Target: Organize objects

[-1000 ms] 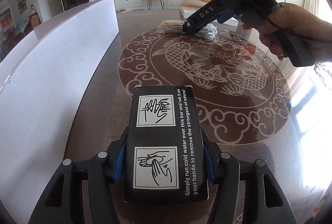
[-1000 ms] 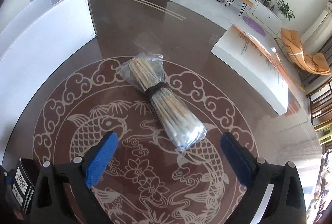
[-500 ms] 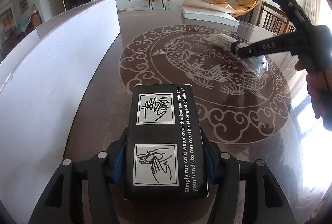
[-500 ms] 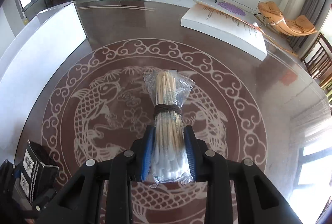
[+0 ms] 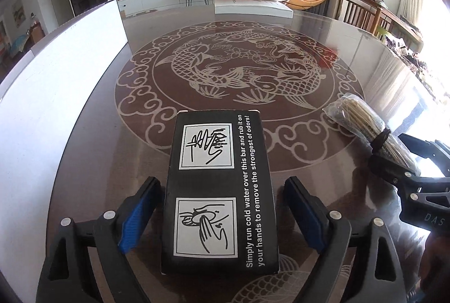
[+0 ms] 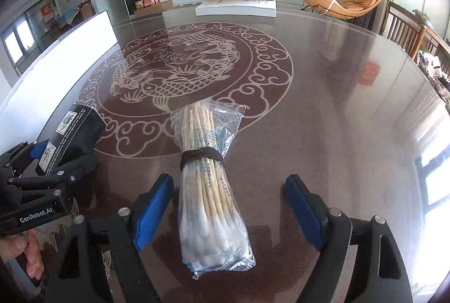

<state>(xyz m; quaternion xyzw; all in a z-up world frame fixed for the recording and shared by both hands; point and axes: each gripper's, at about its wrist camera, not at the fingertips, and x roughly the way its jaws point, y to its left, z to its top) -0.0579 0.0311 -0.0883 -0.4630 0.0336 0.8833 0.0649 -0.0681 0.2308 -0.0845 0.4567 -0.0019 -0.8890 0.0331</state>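
A black box (image 5: 220,190) with white hand-washing pictures lies on the dark table between the fingers of my left gripper (image 5: 222,214), whose jaws stand open with a gap on both sides. The box also shows in the right wrist view (image 6: 70,134). A bag of cotton swabs (image 6: 209,185), tied with a dark band, lies on the table between the fingers of my right gripper (image 6: 227,211), which is open and clear of it. The bag also shows at the right of the left wrist view (image 5: 362,124).
The table (image 6: 337,106) is glossy brown with a pale fish medallion. A white board (image 5: 56,78) stands along its left side. A large open white book (image 6: 239,5) lies at the far edge. Wooden chairs (image 5: 362,12) stand at the right.
Both grippers have opened: the left let go of the black box, the right let go of the swab bag. The right gripper brought the bag to the near right, beside the box.
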